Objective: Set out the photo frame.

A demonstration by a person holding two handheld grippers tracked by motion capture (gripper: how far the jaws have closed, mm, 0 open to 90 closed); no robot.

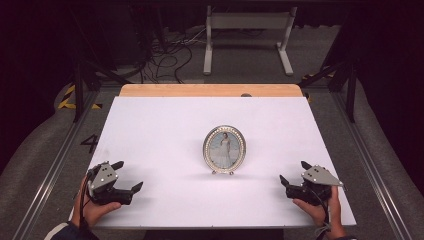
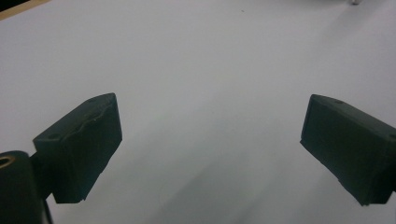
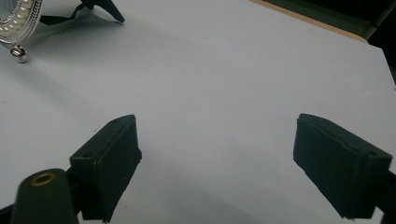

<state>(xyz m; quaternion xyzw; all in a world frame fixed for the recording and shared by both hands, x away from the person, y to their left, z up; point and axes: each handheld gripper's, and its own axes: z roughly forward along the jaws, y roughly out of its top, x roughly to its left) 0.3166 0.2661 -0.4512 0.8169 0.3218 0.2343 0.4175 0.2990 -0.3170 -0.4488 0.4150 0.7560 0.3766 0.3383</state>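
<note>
At the bottom left of the high view, a hand [image 1: 92, 210] holds the left gripper [image 1: 127, 176]. Its jaws are spread wide and there is nothing between them. In the left gripper view, the two black jaws stand far apart over the bare white table top [image 2: 210, 70].

At the bottom right of the high view, the other hand [image 1: 320, 210] holds the right gripper [image 1: 295, 172]. Its jaws are wide open too, and they hold nothing.

Farther up, in the middle of the high view, a small oval picture frame [image 1: 224, 148] stands upright on the white table [image 1: 165, 120]. It sits between the two grippers and well apart from both. Its shiny edge with little beads peeks in at the upper left of the right gripper view [image 3: 18, 23].

Past the white top, a strip of wood [image 1: 210, 90] runs along the far edge. Behind it, on the floor, are a white stand [image 1: 248, 37] and dark cables [image 1: 165, 55].
</note>
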